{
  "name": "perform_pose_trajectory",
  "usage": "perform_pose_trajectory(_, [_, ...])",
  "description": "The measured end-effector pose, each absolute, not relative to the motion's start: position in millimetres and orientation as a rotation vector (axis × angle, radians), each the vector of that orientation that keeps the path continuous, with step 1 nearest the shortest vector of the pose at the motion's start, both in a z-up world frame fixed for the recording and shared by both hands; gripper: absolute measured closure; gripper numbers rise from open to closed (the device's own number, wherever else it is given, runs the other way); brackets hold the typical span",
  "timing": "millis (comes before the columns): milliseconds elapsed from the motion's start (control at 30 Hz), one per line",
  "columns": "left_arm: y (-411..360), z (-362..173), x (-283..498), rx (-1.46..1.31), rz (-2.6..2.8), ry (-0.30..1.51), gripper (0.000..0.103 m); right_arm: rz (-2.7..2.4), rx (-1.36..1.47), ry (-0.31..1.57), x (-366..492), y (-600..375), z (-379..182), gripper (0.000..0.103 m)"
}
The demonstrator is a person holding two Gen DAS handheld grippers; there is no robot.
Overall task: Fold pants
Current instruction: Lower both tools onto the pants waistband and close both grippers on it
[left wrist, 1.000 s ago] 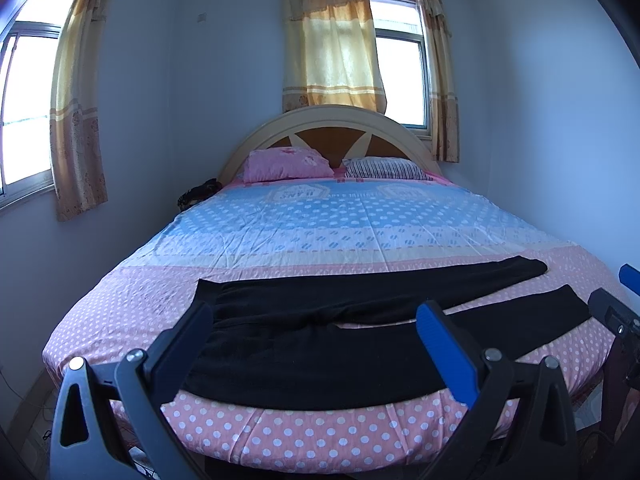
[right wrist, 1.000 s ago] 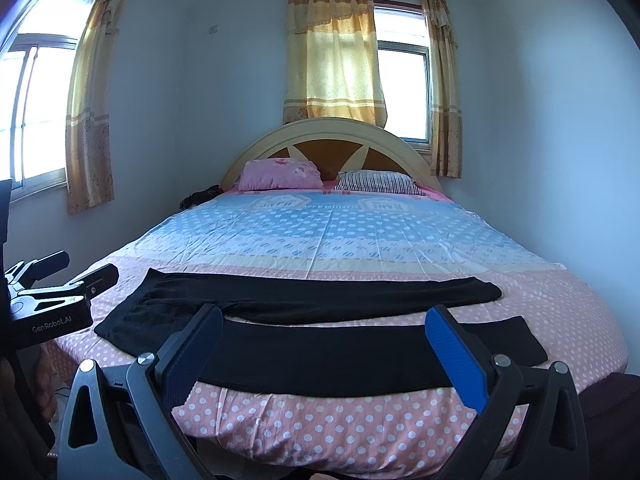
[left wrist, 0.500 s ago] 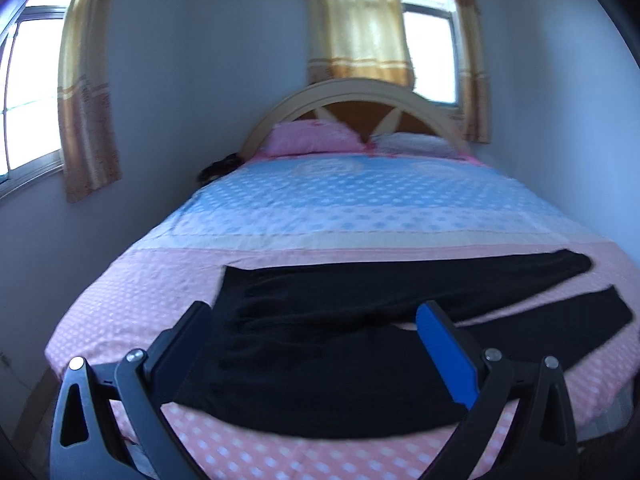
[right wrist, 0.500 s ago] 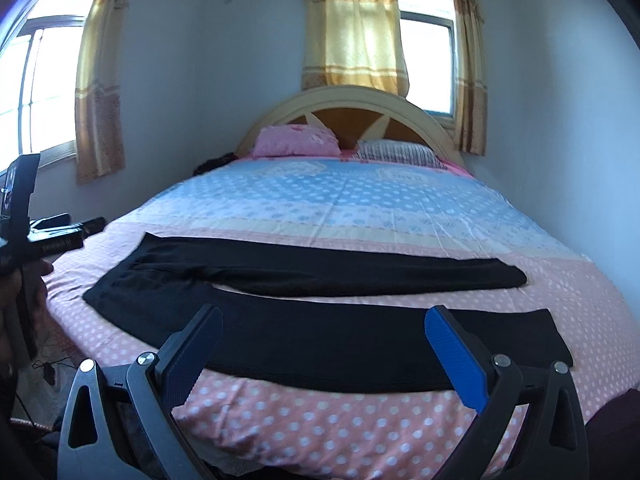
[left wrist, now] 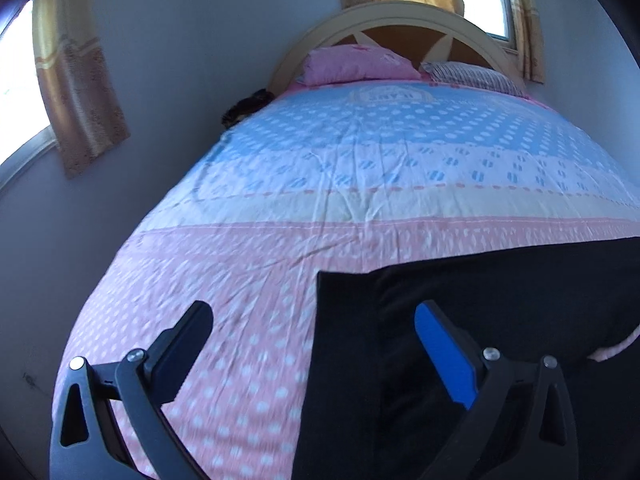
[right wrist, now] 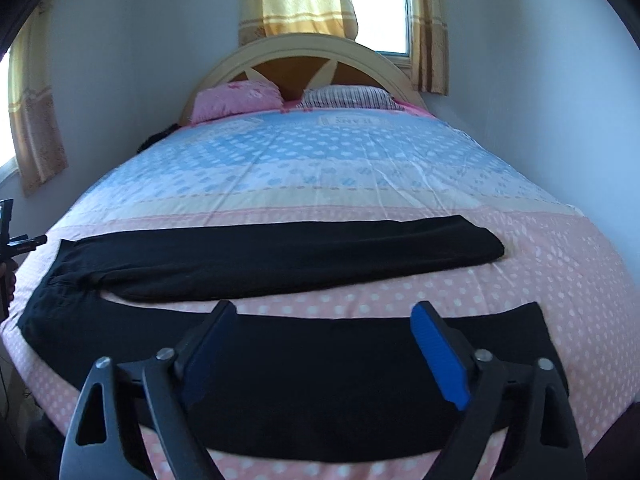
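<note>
At the bottom of the left wrist view the left claw [left wrist: 312,328] gapes wide and empty, its right finger over the waistband end of the black pants [left wrist: 480,320], its left finger over bare pink dotted bedsheet [left wrist: 224,288]. In the right wrist view the right claw [right wrist: 320,320] is also spread wide, holding nothing, both fingers over the nearer pant leg [right wrist: 320,360]. The pants lie flat across the foot of the bed, the farther leg [right wrist: 300,256] angling toward centre right, a strip of sheet between the legs. Beyond are the blue dotted sheet, a pink pillow [right wrist: 236,100], a striped pillow [right wrist: 348,98], the arched headboard [right wrist: 296,50] and yellow curtains [right wrist: 296,0].

Compared with a second ago, both cameras sit lower and closer to the pants; the left one has swung toward the waistband.

In the left view the pants are cut off at right and bottom, and the sheet is motion-blurred.
</note>
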State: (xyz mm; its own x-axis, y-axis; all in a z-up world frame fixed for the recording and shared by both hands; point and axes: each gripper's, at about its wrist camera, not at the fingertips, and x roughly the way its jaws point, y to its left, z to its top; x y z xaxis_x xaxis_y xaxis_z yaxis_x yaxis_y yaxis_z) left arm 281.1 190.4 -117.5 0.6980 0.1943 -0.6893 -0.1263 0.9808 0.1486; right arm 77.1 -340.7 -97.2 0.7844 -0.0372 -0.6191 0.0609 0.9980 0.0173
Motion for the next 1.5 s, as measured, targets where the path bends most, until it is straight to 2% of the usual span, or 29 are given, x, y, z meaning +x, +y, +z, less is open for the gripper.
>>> perform_pose_trajectory(133, [203.6, -137.6, 315.5, 0.078, 0.138, 0.82, 0.008, -0.084, 0.042, 0.698, 99.9, -363.5, -103.8, 0.019])
perform_pose_trajectory(200, [209.7, -151.8, 330.9, 0.063, 0.129, 0.87, 0.024, -0.104, 0.055, 0.71, 110.6, -377.3, -105.2, 0.019])
perform_pose_trajectory(267, [216.1, -161.2, 339.9, 0.035, 0.119, 0.897, 0.033, -0.125, 0.058, 0.719, 119.8, -389.2, -105.3, 0.019])
perform_pose_trajectory(367, [221.2, -166.8, 344.0, 0.0, 0.092, 0.907, 0.038, -0.155, 0.056, 0.727, 130.7, -404.6, -104.0, 0.019])
perform_pose_trajectory(467, [222.3, -173.3, 346.2, -0.024, 0.05, 0.929, 0.057, -0.17, 0.102, 0.745, 143.5, -424.8, -103.7, 0.02])
perform_pose_trajectory(600, [218.7, -176.6, 348.3, -0.035, 0.017, 0.923, 0.067, -0.206, 0.158, 0.76, 163.7, -456.5, -105.7, 0.02])
perform_pose_trajectory(733, [215.5, -175.0, 351.8, -0.005, 0.006, 0.916, 0.071, -0.253, 0.185, 0.787, 183.9, -486.5, -107.8, 0.02])
perform_pose_trajectory(933, [216.2, -173.8, 355.2, -0.002, 0.016, 0.927, 0.071, -0.295, 0.239, 0.837, 227.4, -536.2, -118.7, 0.02])
perform_pose_trajectory(1067, [218.0, -173.6, 360.0, -0.001, 0.053, 0.928, 0.059, -0.286, 0.241, 0.888, 264.9, -555.4, -132.3, 0.02])
perform_pose_trajectory(1133, [218.8, -173.9, 363.6, 0.005, 0.058, 0.93, 0.056, -0.285, 0.236, 0.902, 279.2, -561.4, -137.8, 0.02])
perform_pose_trajectory(1167, [218.6, -173.8, 364.1, 0.01, 0.067, 0.929, 0.051, -0.287, 0.235, 0.912, 288.2, -565.4, -142.0, 0.02])
perform_pose_trajectory(1267, [216.9, -173.6, 366.5, 0.03, 0.068, 0.929, 0.05, -0.29, 0.229, 0.949, 308.2, -574.6, -154.6, 0.02])
perform_pose_trajectory(1367, [213.7, -175.1, 365.9, 0.038, 0.049, 0.928, 0.054, -0.26, 0.255, 0.99, 320.5, -579.3, -167.1, 0.02])
perform_pose_trajectory(1400, [213.2, -175.3, 365.9, 0.034, 0.031, 0.928, 0.063, -0.253, 0.258, 1.0, 322.7, -579.0, -170.1, 0.02])
perform_pose_trajectory(1467, [211.0, -174.9, 365.9, 0.039, 0.016, 0.927, 0.067, -0.24, 0.248, 1.025, 327.7, -576.7, -178.1, 0.02])
perform_pose_trajectory(1500, [209.4, -174.7, 366.3, 0.05, 0.015, 0.927, 0.074, -0.242, 0.236, 1.022, 328.4, -575.3, -179.2, 0.022])
